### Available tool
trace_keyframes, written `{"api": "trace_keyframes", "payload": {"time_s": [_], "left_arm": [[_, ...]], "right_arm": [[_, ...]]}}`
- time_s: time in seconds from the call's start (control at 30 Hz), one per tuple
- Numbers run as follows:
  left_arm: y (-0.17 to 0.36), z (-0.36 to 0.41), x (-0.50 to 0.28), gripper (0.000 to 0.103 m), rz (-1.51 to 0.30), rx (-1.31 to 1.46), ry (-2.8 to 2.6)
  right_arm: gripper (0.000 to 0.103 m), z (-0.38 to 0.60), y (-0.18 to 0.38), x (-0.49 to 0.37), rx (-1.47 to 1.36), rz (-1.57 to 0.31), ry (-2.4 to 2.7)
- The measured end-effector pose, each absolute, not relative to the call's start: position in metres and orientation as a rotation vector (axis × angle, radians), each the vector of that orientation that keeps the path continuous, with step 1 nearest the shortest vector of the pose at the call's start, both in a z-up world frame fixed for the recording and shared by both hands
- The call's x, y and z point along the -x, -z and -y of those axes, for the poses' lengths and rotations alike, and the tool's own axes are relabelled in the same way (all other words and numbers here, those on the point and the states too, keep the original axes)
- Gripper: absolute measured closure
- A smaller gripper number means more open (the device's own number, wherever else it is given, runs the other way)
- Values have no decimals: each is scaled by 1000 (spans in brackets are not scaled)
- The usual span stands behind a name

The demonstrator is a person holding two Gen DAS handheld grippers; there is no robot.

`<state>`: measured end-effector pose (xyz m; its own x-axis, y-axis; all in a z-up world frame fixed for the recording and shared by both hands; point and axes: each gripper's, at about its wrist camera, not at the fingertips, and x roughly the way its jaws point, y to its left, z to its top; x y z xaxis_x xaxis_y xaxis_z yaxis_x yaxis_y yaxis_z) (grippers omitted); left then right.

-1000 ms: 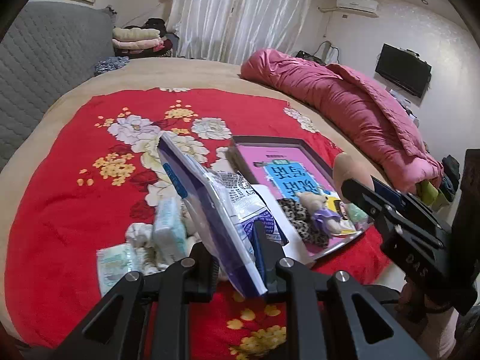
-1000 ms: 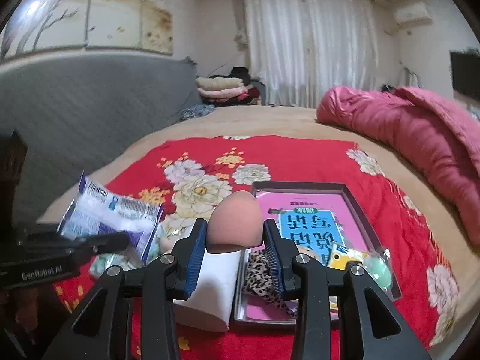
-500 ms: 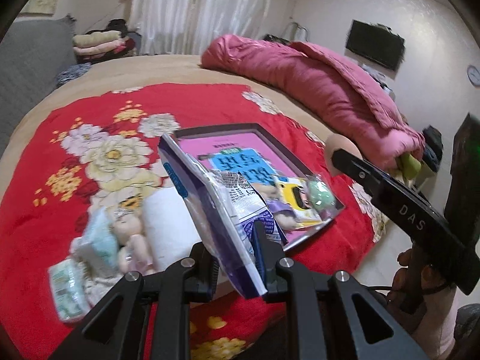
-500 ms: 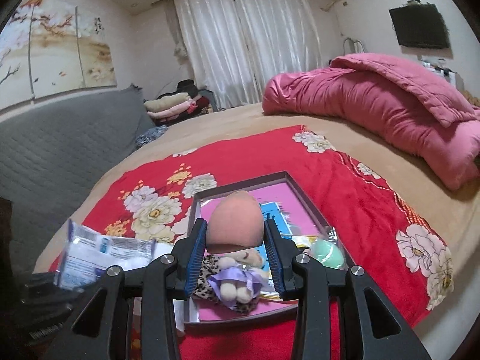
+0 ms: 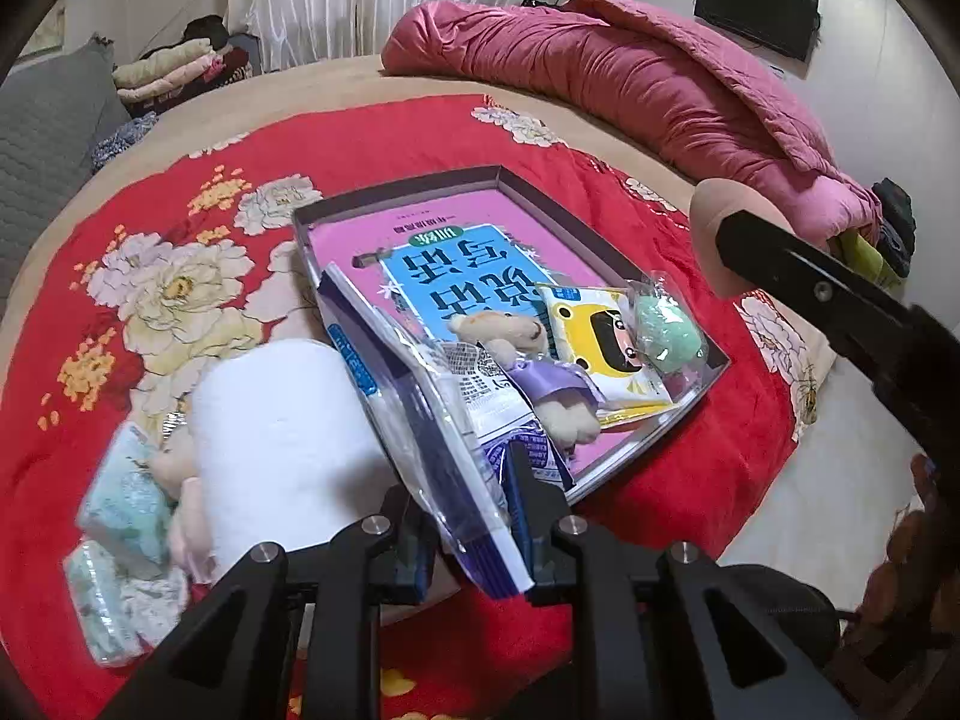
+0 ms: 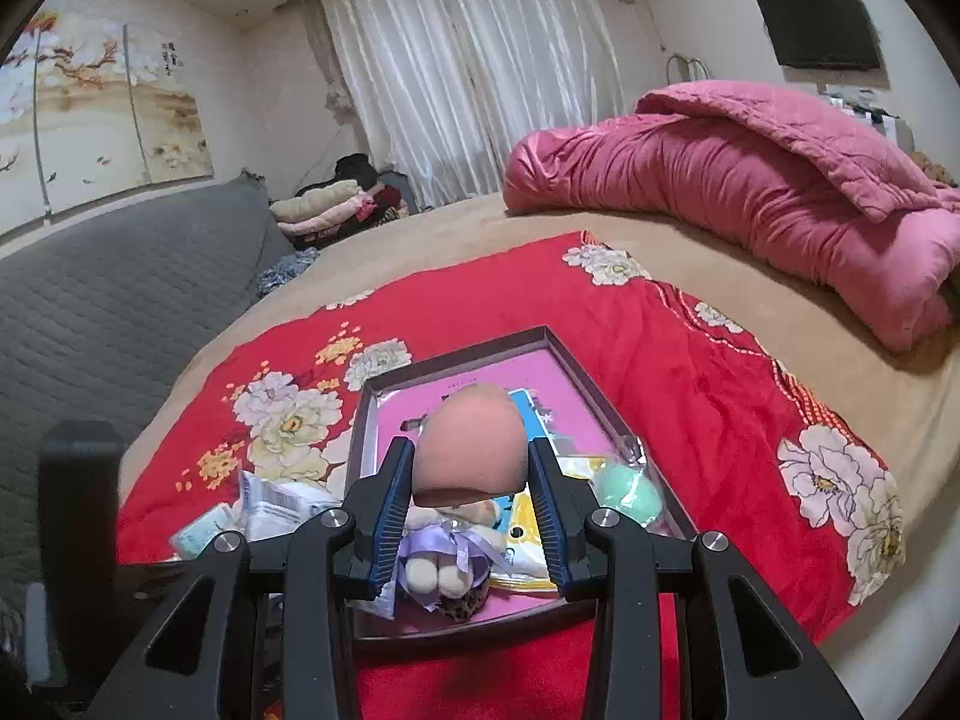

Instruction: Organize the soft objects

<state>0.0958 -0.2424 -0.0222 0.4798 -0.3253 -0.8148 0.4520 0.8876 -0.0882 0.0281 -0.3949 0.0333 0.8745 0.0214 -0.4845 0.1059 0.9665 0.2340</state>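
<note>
Right gripper (image 6: 471,495): pinching peach egg-shaped sponge (image 6: 471,450) above the shallow dark-rimmed tray (image 6: 456,354).
Left gripper (image 5: 474,516): clamped on crinkly blue-edged plastic packet (image 5: 420,420) at the tray's near-left corner.
Risk: the sponge could roll off the crowded tray; the slick packet could slip.

Left wrist view: close above bed's near edge, angled steeply down. Right wrist view: shallower, facing curtains. Both share the tray (image 5: 612,240) (image 6: 606,402), red floral blanket (image 5: 372,132) (image 6: 678,354), pink quilt (image 5: 630,78) (image 6: 750,180).

Black gripper (image 6: 471,510) frames w/ silver screws, blue ribbed pads (image 6: 393,510) — angular cut-outs in arms
</note>
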Motion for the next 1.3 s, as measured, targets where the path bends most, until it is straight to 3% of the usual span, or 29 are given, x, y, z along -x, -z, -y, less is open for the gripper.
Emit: {"api": "trace_keyframes", "payload": {"time_s": [0.53,1.3], "left_arm": [[43,258,-110,82,-1004,-144,496],[46,261,-108,82,-994,-177,515]], "right_arm": [[63,399,-23,-46,-235,-584,70],[63,390,29,-87,-97,-953,39]]}}
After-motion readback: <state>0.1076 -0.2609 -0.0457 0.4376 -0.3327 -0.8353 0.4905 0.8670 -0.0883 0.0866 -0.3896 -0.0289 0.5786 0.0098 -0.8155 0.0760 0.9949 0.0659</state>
